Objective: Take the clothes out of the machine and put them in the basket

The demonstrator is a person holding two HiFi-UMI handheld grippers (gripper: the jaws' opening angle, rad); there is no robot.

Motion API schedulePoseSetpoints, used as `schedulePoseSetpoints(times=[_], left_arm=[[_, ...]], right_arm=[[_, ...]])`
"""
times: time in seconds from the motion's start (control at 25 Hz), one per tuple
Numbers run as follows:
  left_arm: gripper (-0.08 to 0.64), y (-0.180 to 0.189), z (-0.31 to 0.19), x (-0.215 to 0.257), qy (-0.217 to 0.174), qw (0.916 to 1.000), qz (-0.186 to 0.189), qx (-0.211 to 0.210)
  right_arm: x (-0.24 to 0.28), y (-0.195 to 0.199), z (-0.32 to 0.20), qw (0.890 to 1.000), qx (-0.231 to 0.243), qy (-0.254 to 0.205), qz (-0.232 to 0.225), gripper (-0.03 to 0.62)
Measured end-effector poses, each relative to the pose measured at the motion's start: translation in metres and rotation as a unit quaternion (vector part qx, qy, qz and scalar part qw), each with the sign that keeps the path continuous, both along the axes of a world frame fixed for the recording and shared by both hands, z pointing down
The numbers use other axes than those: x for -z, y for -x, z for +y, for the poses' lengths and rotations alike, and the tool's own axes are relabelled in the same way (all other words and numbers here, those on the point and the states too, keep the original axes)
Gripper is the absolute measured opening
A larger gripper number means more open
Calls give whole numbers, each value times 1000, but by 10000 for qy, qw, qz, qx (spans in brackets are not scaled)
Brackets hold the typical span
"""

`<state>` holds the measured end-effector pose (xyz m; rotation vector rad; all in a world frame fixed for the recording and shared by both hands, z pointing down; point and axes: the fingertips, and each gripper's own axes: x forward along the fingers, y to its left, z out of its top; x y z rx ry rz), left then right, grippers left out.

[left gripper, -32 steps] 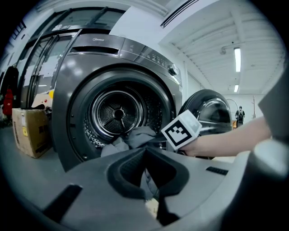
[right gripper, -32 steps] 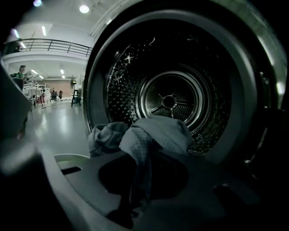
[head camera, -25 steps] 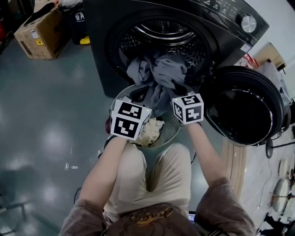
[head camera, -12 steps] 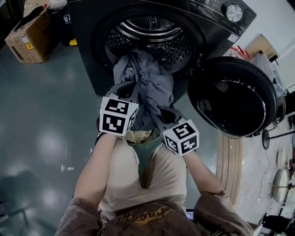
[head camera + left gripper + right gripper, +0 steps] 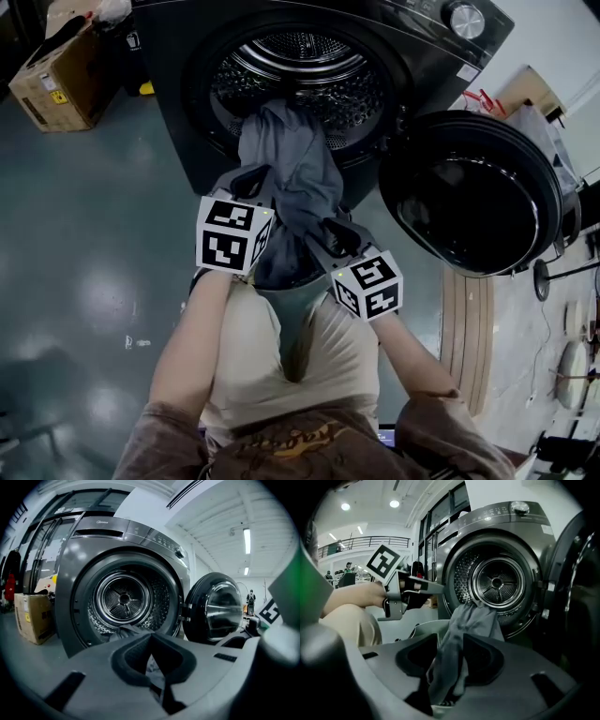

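Hanging lengthwise from machine (image 5: 309, 56), grey garment (image 5: 298, 169)

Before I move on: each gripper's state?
Left gripper: closed on grey garment.
Right gripper: jaws have just been opening, garment loose between them.

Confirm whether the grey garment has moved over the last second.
Yes. The grey garment has come further out of the drum, down over its front rim toward the person.

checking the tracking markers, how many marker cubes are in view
2. The left cube sits beside the grey cloth hanging from the drum. The right cube is lower, near the open door. None seems hidden.
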<state>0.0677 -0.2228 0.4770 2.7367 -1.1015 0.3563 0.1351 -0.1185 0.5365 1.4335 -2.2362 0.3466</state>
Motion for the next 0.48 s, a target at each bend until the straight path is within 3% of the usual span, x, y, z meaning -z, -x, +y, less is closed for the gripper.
schedulePoseSetpoints(times=[0.12,0.28,0.4,0.48], left_arm=[[6,2,0,1,-3,10000,22,7],[6,1,2,2,8,10000,62,6],[6,3,3,4,-3,10000,64,11],[6,7,4,4,-5,10000,71,28]], right_arm=[[17,-10,-16,9996,-132,-250,-52,187],[19,-17,-60,9992,-167,-348,-73,248],[6,-17,-107,9994,-182,-164,-250,329],[0,-15,-140,9983,-276,-28,-504,422]])
